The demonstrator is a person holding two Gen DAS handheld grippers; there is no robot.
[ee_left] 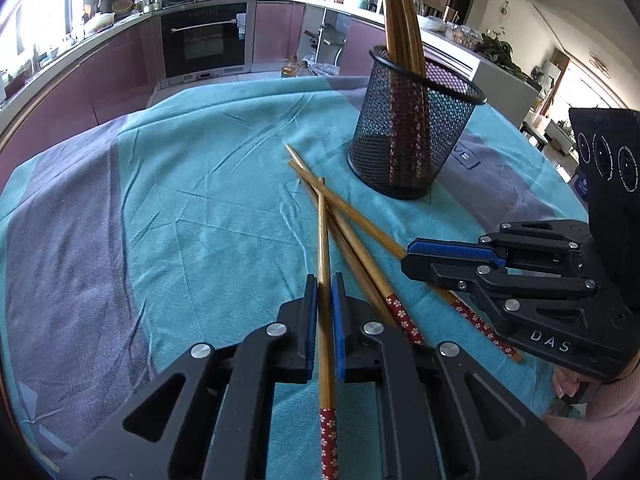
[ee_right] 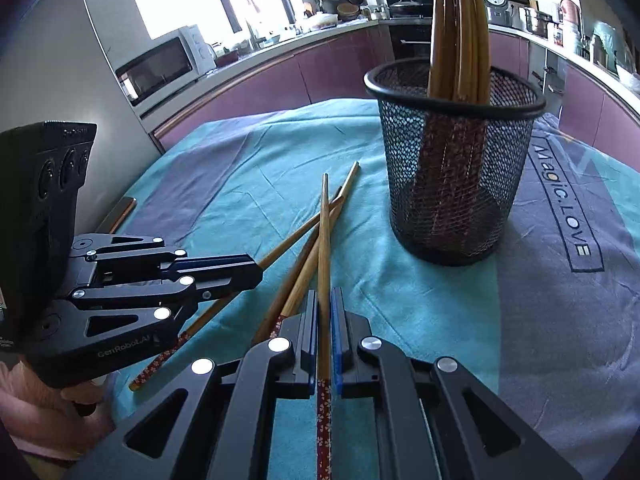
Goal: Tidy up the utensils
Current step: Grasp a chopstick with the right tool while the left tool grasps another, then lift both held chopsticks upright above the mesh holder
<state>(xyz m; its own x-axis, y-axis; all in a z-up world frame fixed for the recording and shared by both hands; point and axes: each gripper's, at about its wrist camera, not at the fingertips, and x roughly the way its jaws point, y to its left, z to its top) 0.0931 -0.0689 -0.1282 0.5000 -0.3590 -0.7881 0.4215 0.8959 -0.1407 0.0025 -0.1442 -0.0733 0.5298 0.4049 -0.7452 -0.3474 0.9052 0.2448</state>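
A black mesh cup (ee_left: pixel 412 136) (ee_right: pixel 456 168) stands on the teal and grey cloth (ee_left: pixel 200 200) with several chopsticks (ee_left: pixel 400 20) upright in it. Three wooden chopsticks with red flowered ends lie crossed in front of it. My left gripper (ee_left: pixel 325 280) (ee_right: pixel 256 270) is shut on one chopstick (ee_left: pixel 322 232) (ee_right: pixel 288 242), its blue pads pressing the shaft. My right gripper (ee_right: pixel 325 294) (ee_left: pixel 412 254) is shut on another chopstick (ee_right: pixel 324 232) (ee_left: pixel 360 218). The third chopstick (ee_left: pixel 360 256) (ee_right: pixel 300 276) lies loose between them.
A flat phone-like object (ee_right: pixel 118 212) lies at the table's left edge. Beyond the table are purple kitchen cabinets, an oven (ee_left: pixel 204 40) and a microwave (ee_right: pixel 160 66). Printed lettering (ee_right: pixel 564 208) marks the cloth right of the cup. Pink sleeves show behind both grippers.
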